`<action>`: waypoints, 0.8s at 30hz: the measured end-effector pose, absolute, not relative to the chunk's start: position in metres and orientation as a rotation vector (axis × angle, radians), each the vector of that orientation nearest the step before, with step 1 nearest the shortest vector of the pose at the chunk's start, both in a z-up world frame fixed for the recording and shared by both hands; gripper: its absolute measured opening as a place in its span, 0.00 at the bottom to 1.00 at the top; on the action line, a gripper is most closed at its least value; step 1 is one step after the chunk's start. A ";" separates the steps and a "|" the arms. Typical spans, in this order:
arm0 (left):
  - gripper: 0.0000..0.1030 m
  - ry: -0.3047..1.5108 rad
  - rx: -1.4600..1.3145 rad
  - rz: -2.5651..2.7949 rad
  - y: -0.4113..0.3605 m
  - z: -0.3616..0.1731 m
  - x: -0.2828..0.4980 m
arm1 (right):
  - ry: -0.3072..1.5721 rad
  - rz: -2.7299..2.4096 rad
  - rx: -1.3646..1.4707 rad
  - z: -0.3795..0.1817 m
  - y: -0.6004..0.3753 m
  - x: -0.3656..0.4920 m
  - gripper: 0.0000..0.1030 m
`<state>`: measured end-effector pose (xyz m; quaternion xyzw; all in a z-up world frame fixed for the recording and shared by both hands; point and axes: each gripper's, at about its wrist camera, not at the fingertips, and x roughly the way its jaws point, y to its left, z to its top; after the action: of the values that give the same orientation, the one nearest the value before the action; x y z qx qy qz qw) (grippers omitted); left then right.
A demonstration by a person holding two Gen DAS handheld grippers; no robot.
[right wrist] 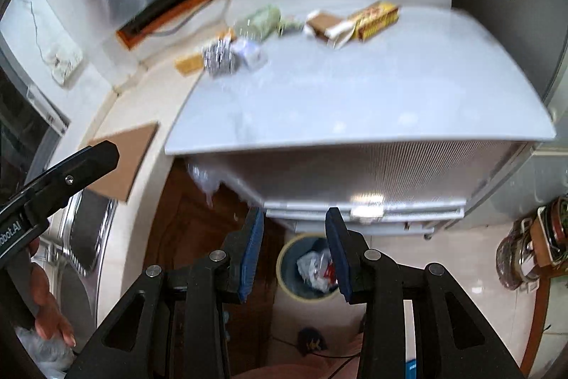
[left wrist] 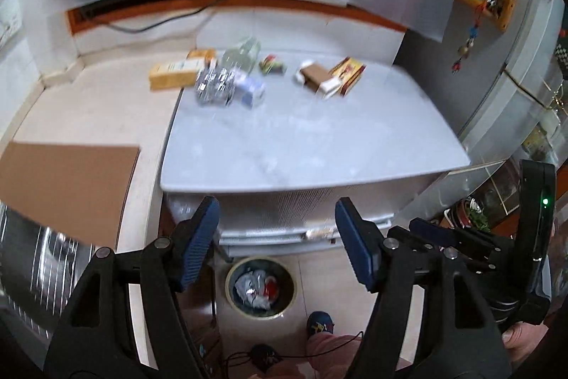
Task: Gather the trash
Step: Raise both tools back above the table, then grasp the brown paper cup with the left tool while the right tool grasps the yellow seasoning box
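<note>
Trash lies at the far side of a white table (left wrist: 301, 144): a yellow box (left wrist: 174, 73), a crumpled foil wrapper (left wrist: 214, 86), a clear bag (left wrist: 243, 55), a brown and white box (left wrist: 317, 79) and a red and yellow box (left wrist: 349, 73). A round bin (left wrist: 261, 286) with trash inside stands on the floor below the table's near edge; it also shows in the right wrist view (right wrist: 309, 269). My left gripper (left wrist: 278, 244) is open and empty above the bin. My right gripper (right wrist: 294, 254) is open and empty, also above the bin.
A brown cardboard sheet (left wrist: 67, 187) lies on the beige counter at the left. A metal rack (left wrist: 42, 258) sits below it. A cabinet with shoes (right wrist: 529, 251) stands at the right. The person's foot (left wrist: 319, 325) is on the floor near the bin.
</note>
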<state>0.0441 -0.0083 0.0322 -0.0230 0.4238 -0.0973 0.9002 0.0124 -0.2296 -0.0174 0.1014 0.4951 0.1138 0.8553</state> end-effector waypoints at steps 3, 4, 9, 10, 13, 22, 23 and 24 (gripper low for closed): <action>0.70 0.864 -0.048 -0.216 -0.019 0.044 0.067 | 1.011 0.223 0.225 0.000 -0.244 0.031 0.40; 0.76 0.864 -0.047 -0.217 -0.023 0.047 0.077 | 1.001 0.220 0.231 0.005 -0.250 0.040 0.41; 0.82 0.850 -0.074 -0.201 -0.049 0.054 0.140 | 0.952 0.194 0.250 0.011 -0.281 0.101 0.42; 0.82 0.850 -0.082 -0.192 -0.054 0.054 0.154 | 0.947 0.196 0.256 0.013 -0.289 0.118 0.43; 0.82 0.868 -0.114 -0.170 -0.072 0.052 0.204 | 0.938 0.200 0.265 0.014 -0.311 0.167 0.49; 0.82 0.967 -0.188 -0.075 -0.121 0.000 0.347 | 0.982 0.192 0.278 -0.008 -0.382 0.320 0.53; 0.82 0.984 -0.204 -0.065 -0.125 -0.009 0.360 | 0.988 0.195 0.278 -0.012 -0.386 0.332 0.54; 0.82 1.003 -0.215 -0.052 -0.127 -0.018 0.371 | 0.993 0.200 0.279 -0.015 -0.389 0.344 0.54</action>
<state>0.3706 -0.1270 -0.0183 -0.1028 0.4799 -0.0247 0.8709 0.3436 -0.3892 -0.0154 0.1333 0.4741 0.0957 0.8651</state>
